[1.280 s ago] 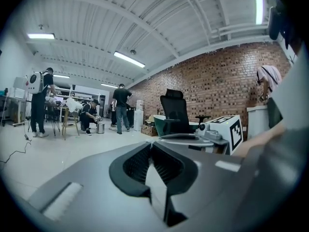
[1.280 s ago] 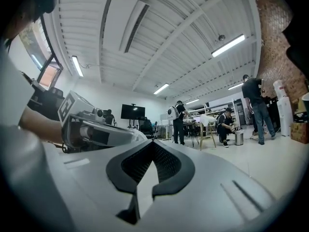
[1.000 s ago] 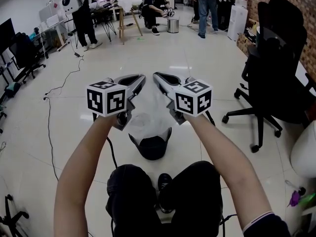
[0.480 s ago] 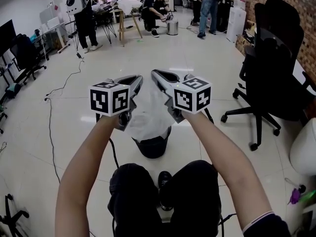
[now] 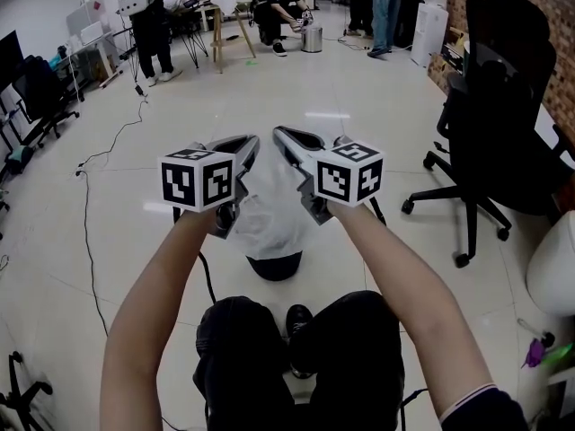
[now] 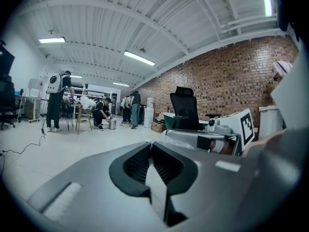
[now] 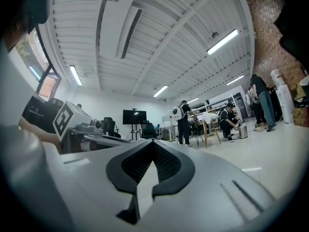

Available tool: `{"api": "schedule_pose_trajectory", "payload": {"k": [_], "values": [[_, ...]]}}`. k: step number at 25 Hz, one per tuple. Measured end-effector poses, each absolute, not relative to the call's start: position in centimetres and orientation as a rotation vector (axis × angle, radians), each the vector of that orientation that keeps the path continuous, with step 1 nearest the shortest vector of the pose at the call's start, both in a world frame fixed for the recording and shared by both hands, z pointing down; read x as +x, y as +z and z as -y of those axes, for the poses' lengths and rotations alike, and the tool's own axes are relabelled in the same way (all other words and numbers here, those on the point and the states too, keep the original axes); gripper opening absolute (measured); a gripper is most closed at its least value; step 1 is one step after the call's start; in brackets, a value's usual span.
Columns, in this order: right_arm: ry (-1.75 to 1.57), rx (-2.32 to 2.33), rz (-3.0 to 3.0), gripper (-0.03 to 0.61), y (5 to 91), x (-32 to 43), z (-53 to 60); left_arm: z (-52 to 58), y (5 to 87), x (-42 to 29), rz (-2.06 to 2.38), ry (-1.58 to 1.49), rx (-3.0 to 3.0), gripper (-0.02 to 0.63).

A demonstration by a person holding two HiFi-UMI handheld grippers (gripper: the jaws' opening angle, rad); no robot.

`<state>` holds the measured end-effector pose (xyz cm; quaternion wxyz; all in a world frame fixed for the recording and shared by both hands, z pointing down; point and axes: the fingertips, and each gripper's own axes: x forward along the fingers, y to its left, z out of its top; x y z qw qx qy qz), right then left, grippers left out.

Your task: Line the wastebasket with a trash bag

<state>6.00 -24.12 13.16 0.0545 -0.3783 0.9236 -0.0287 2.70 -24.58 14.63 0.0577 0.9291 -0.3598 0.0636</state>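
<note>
In the head view both grippers are held up side by side, almost level, with a translucent white trash bag [image 5: 268,206] hanging from them. My left gripper [image 5: 255,143] is shut on one edge of the bag; in the left gripper view a thin white sheet [image 6: 156,180] sits pinched in the closed jaws [image 6: 152,147]. The right gripper [image 5: 277,135] is shut on the opposite edge, and the film [image 7: 145,185] shows between its jaws [image 7: 153,145]. A black wastebasket [image 5: 275,267] stands on the floor under the bag, mostly hidden by it.
My knees [image 5: 296,348] are just behind the basket. A black office chair [image 5: 490,142] stands to the right, and a white rounded object [image 5: 552,277] is at the right edge. A cable [image 5: 87,214] runs across the floor at left. People, tables and a small metal bin [image 5: 312,39] are far back.
The bag's lower part has spread and now covers more of the wastebasket than before. Both grippers stay shut and close together, having barely shifted.
</note>
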Motion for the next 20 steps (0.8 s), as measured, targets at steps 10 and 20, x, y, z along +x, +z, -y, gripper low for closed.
{"api": "schedule_pose_trajectory", "payload": {"k": [10,20], "values": [[-0.202,-1.015,-2.778,0.002,15.5,3.6,27.4,27.1,16.2,1.4,1.104,0.157,2.773,0.011],[-0.261,-1.029,-2.795,0.002,18.4,4.0,30.3,30.0,20.1,-0.2,1.116,0.216,2.689,0.011]]}}
